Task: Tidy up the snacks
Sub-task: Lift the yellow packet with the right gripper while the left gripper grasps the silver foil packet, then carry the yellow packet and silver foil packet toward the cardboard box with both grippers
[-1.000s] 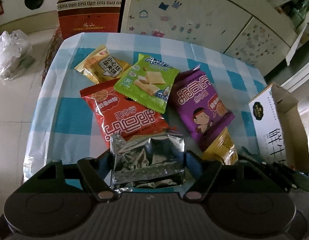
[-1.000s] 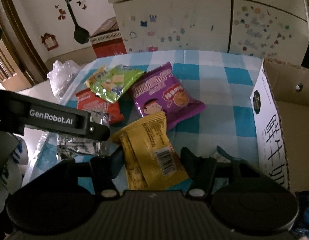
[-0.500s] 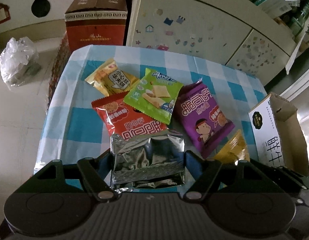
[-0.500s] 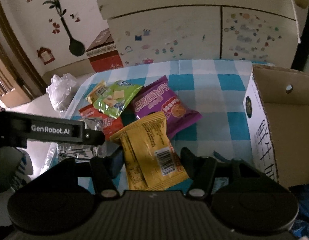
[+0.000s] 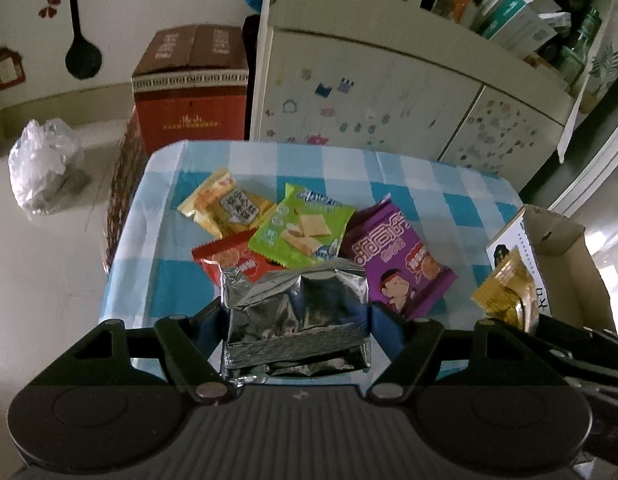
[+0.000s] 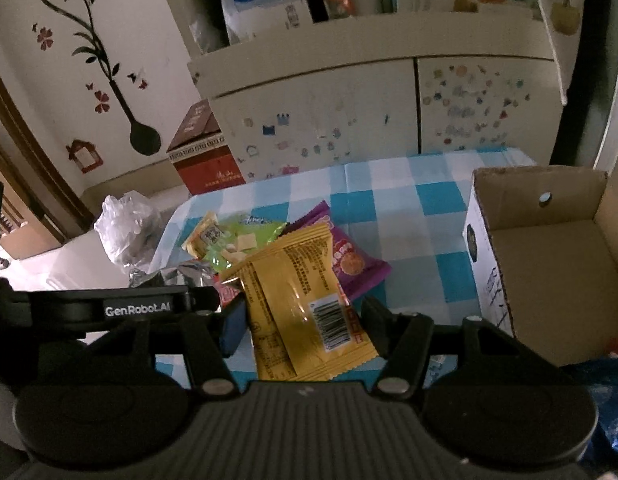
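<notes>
Snacks are split between the grippers and the table: the left gripper (image 5: pixel 295 320) has its jaws clamped on a silver packet (image 5: pixel 295 312), gripped by its two side edges so it hangs flat between the fingers, and the right gripper (image 6: pixel 305 320) has its jaws clamped the same way on a yellow packet (image 6: pixel 305 300), barcode side up. Both packets are held above the checked cloth (image 5: pixel 421 184), clear of the pile, which I take as lifting them free so nothing drags the others along

Four packets lie in the pile on the cloth: a pale yellow one (image 5: pixel 225 208) at the far left, a green one (image 5: pixel 303 228) overlapping a red one (image 5: pixel 225 258), and a purple one (image 5: pixel 393 264) just beside them on the right. The open carton (image 6: pixel 549 252) sits at the table's right edge with its mouth up and, as far as the right wrist view shows, nothing in it; it looks like the place the snacks are meant to go. The yellow packet is nearer to it, so it would likely go in first, with the silver one to follow

A grip on thin wrapper edges could slip if a packet is swung fast
</notes>
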A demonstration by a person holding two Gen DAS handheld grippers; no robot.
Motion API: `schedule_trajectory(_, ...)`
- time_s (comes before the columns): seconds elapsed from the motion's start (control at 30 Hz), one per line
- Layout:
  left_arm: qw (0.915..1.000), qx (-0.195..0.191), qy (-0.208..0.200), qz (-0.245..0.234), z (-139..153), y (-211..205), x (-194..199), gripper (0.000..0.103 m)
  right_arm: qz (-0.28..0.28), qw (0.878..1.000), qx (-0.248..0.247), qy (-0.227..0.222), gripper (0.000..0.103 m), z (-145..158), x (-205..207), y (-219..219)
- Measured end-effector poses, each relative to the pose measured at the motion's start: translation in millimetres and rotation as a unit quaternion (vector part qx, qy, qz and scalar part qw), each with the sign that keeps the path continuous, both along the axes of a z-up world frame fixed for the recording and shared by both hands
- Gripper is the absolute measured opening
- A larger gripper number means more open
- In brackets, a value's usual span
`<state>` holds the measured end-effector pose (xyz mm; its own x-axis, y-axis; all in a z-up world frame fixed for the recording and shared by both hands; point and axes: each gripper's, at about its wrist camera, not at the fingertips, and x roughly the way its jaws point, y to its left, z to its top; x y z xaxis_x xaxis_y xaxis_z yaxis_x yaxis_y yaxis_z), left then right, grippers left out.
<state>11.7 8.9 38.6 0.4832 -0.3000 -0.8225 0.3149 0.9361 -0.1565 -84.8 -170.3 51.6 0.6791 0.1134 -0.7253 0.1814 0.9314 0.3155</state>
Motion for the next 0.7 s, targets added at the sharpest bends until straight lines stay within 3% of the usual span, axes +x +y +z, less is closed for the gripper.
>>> schedule_trajectory(0.3,0.9993,-0.004,-0.036,-0.007,15,-1,-8,0.08,-0.041,0.999,0.013,-0.025,0.061,19,-20,-15)
schedule_trajectory(0.7,0.9965,0.007,-0.08,-0.025,19,-17,-17,0.078,-0.061,0.998,0.018,-0.024,0.061,18,-15,-26)
